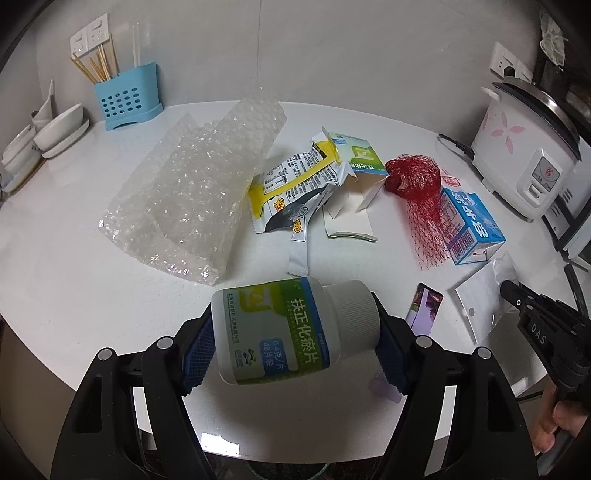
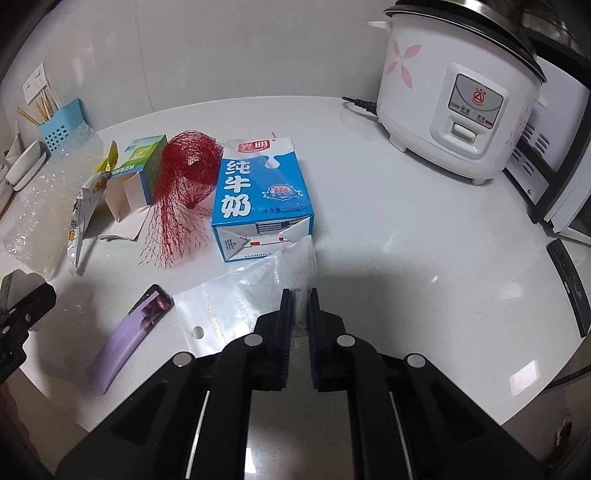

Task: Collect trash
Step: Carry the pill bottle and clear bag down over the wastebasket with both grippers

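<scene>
Both grippers grip trash, left gripper [image 1: 295, 345] clamping the bottle [image 1: 291, 328], right gripper [image 2: 298, 314] pinching the plastic bag [image 2: 243, 295]; next we likely need a bin.

Worktop [image 1: 92, 288]: white, glossy, rounded front edge, filling most of both views.
Wall [image 1: 332, 48]: pale grey, plain, behind the worktop.
Sockets [image 1: 90, 35]: white plates, upper left.
Rice cooker [image 2: 454, 92]: white, pink petals, upper right.
Chopstick holder [image 1: 125, 98]: blue, upper left.
Light: soft glare spots lower right.

- Left gripper [image 1: 295, 343]: pads clamp the white pill bottle [image 1: 291, 328] end to end.
- Right gripper [image 2: 298, 314]: jaws nearly together, pinching the clear plastic bag [image 2: 251, 295], right of that bottle.
</scene>
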### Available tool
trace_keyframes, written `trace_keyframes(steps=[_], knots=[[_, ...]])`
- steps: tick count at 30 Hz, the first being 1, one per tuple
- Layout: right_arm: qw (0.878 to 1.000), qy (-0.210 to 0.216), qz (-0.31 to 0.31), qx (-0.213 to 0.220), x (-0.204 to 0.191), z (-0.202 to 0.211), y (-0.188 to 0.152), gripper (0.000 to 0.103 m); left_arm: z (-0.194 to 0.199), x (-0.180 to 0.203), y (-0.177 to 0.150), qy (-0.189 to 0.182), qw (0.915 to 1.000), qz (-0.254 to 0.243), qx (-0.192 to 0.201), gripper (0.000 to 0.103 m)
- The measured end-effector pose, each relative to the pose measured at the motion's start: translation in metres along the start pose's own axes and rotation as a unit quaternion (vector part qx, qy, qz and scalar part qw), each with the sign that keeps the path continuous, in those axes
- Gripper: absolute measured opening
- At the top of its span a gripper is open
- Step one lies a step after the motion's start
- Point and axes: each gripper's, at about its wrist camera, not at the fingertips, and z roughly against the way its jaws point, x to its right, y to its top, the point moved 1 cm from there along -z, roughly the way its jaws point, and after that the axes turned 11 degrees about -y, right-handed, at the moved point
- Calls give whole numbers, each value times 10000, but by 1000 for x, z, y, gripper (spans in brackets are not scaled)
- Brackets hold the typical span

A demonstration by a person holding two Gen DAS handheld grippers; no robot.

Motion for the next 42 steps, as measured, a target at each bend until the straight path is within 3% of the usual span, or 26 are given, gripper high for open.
trace_keyframes(steps=[19,31,42], knots=[[9967,338,-141,723,10,87,-42,7,76,7,-49,-325,9977,-397,441,73],[9897,575,25,1309,-12,148,-106,7,123,-14,-110,-435,9954,-454,716,73],[9863,835,144,1418,-44,168,-173,7,143,-45,-163,-365,9952,-454,785,73]])
